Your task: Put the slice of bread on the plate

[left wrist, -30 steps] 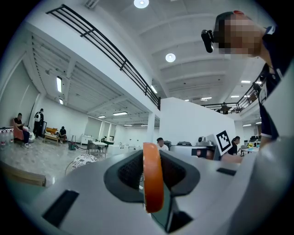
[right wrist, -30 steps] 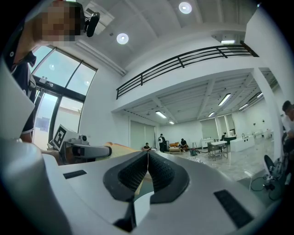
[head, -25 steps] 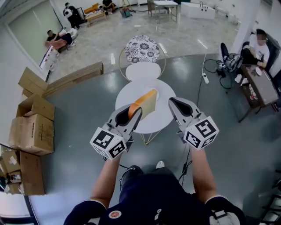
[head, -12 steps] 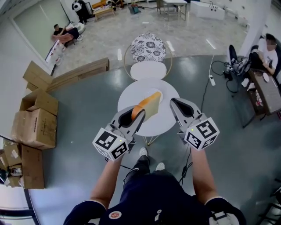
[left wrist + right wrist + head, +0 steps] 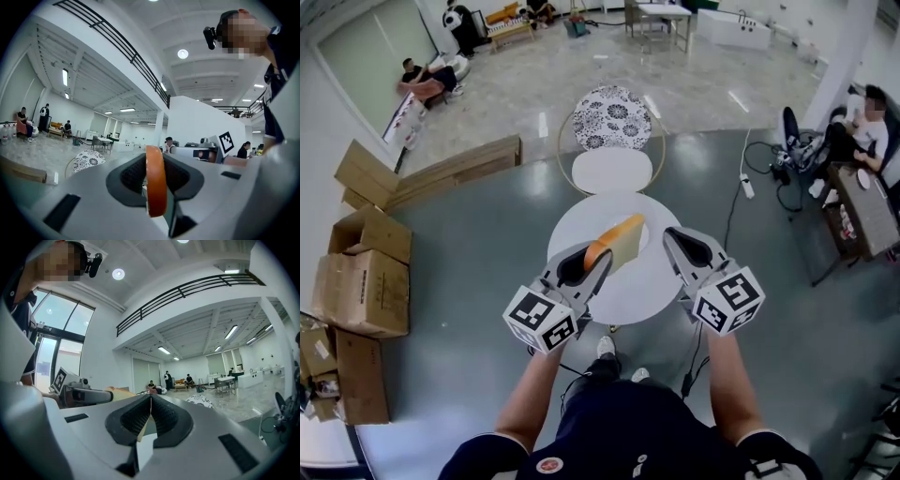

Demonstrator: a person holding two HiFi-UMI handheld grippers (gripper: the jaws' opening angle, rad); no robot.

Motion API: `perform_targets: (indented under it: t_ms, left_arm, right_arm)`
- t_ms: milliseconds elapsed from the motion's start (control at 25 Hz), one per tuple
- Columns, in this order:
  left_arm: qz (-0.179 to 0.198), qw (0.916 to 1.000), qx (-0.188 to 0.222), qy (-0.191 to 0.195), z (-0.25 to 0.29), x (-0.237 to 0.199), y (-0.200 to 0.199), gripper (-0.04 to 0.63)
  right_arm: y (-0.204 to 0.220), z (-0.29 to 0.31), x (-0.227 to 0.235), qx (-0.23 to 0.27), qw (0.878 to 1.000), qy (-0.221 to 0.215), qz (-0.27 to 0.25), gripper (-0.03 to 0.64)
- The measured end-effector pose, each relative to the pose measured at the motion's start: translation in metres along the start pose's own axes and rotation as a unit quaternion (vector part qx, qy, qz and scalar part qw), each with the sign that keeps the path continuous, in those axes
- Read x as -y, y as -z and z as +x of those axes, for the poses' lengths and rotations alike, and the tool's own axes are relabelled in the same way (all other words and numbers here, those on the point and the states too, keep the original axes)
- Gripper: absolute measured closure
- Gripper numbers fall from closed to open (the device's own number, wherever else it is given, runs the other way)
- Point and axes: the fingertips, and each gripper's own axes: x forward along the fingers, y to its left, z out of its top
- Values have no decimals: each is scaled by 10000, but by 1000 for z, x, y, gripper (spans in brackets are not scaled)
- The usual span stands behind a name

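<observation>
A slice of bread (image 5: 619, 241) with an orange-brown crust stands on edge in my left gripper (image 5: 598, 259), which is shut on its near end. It hangs over the round white table (image 5: 581, 220). In the left gripper view the crust (image 5: 155, 187) fills the gap between the dark pads. My right gripper (image 5: 676, 240) is beside it on the right, over the table's right part, shut with nothing in it; its pads (image 5: 140, 416) meet in a thin line. The bread (image 5: 119, 391) also shows at the left of the right gripper view. I cannot make out the plate against the white tabletop.
A chair with a flower-patterned back (image 5: 611, 117) and white seat (image 5: 610, 169) stands behind the table. Cardboard boxes (image 5: 361, 281) are stacked at the left. A desk (image 5: 862, 202) with a seated person and floor cables (image 5: 741, 178) lie at the right.
Both grippers have moved forward and a little down, further over the table, the bread still in the left one. The table now sits closer and larger in view.
</observation>
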Motion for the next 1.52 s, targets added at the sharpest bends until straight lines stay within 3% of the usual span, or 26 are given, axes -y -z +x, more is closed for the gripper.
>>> perform_targets:
  t_ms: [440,840,1520]
  left_arm:
    - [-299,9987,-22,414,22,-88,1,503]
    - [-613,9951,-123,763,47,-122,20,503]
    - [-1094,9921,-495,374,82,-133,71,503]
  right_arm:
    - [8,81,17,-266,9987,432,64,609]
    - [20,106,38,-495,9953,834,77,609]
    - [65,116,77,-760,9952,475,392,609]
